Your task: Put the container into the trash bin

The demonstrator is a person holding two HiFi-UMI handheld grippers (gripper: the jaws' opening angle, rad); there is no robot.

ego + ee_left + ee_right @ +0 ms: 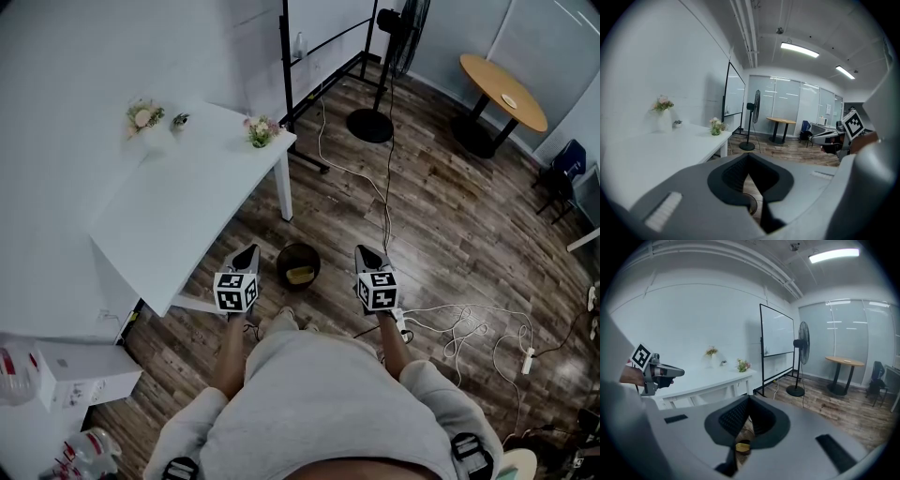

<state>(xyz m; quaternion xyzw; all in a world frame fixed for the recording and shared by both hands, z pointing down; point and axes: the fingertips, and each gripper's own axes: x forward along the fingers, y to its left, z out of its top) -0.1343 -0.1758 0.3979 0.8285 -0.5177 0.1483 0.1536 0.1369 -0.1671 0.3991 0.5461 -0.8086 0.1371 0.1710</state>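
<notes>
A dark round trash bin [298,253] stands on the wood floor just past the person's feet, with a yellowish container [300,275] lying inside it. My left gripper [246,251] hangs left of the bin and my right gripper [367,251] right of it, both shut and holding nothing. In the left gripper view the jaws [749,157] meet at their tips, and the bin's rim [752,204] shows through the gap behind them. The right gripper view has its jaws [749,398] closed too, with the container [742,446] visible below them.
A white table [178,211] with small flower pots [260,130] stands to the left. A whiteboard frame [309,66] and a fan [371,122] are farther off. White cables [459,328] trail over the floor at right. A round wooden table [502,92] sits far right.
</notes>
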